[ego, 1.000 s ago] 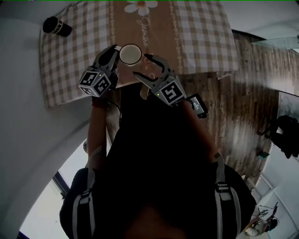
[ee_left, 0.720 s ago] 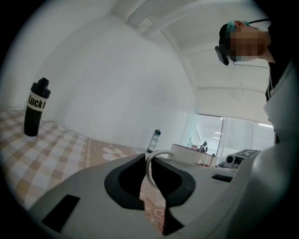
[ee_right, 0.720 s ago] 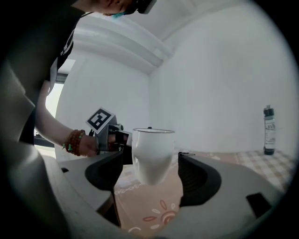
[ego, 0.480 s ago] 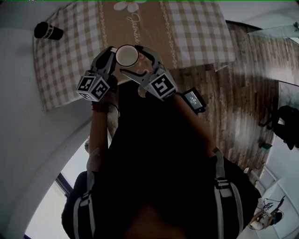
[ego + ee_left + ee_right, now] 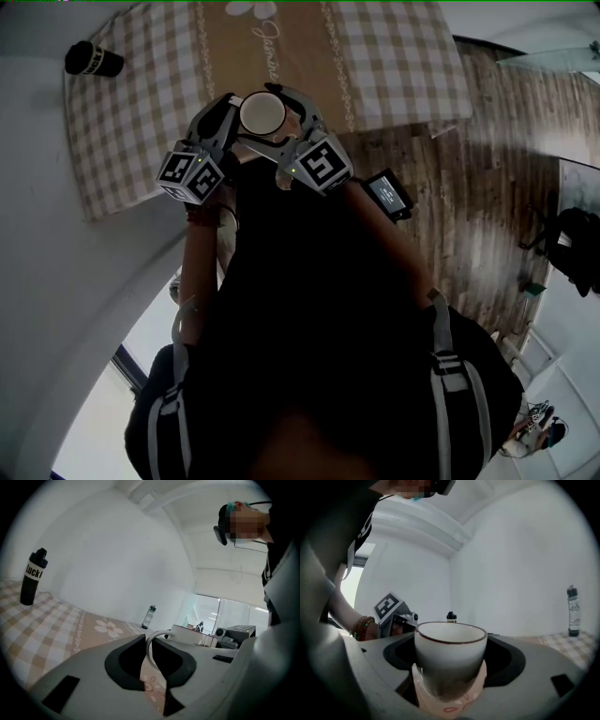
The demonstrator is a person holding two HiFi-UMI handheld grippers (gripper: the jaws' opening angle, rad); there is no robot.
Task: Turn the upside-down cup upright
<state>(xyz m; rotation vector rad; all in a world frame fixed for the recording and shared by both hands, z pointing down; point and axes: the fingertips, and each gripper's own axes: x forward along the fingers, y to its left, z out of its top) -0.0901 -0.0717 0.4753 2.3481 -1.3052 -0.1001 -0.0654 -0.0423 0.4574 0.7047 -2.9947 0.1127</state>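
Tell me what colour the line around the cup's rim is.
Dark reddish brown, on a white cup; it shows best in the right gripper view.

I hold two grippers: my left gripper (image 5: 151, 663) and my right gripper (image 5: 272, 120), its jaws opening with the one cup (image 5: 262, 110) between them. Each carries one marker cube (image 5: 190, 172), two in all. Two bottles stand on the one table (image 5: 394, 66): a black bottle (image 5: 33, 576), a clear bottle (image 5: 148, 617).
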